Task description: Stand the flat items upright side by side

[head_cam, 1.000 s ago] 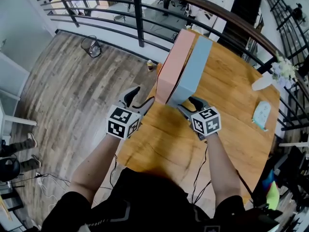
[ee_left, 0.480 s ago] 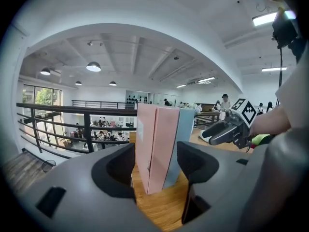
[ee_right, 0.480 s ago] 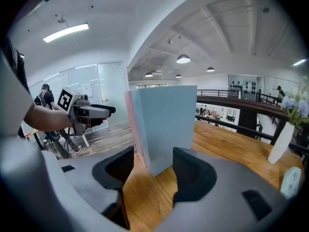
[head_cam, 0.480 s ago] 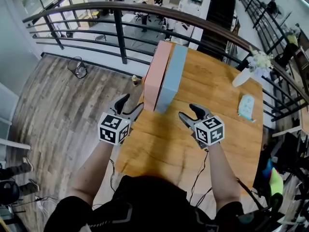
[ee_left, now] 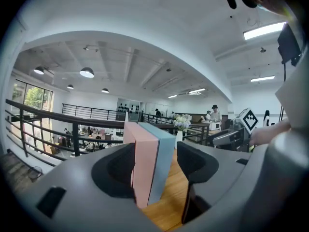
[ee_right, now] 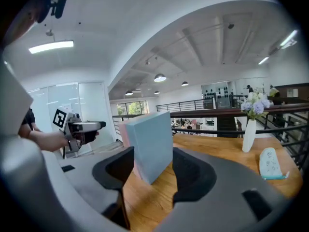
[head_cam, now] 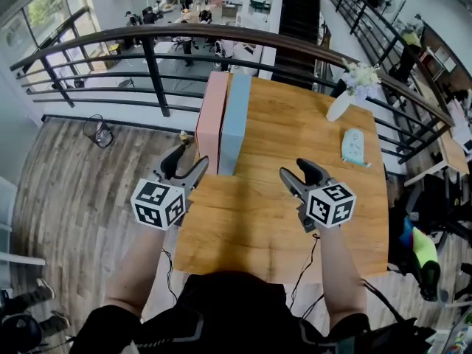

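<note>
2 grippers up over the near half of a wooden table. Left gripper with jaws spread wide, pads bare, pinching nothing; tips aimed toward the near end of 2 flat boards, not touching them. Right gripper likewise spread and empty, off to the right of the boards, bare tabletop under its tips. Beyond the jaws, pink board and blue board standing upright on edge on the left part of the table, faces pressed flat together. Pink on the left at the table's edge, blue on the right, both running lengthwise away toward the far side. Through the left gripper view, near ends of both boards framed in the gap between the jaws, clear of the pads. Through the right gripper view, broad blue face turned toward the camera with only a sliver of pink behind it. Farther right on the table, white vase with pale flowers near the far corner. Small pale blue flat thing lying just in front of the vase. Dark railing curving round the table's far and left sides. Plank floor below on the left, with a wire basket standing on it.
</note>
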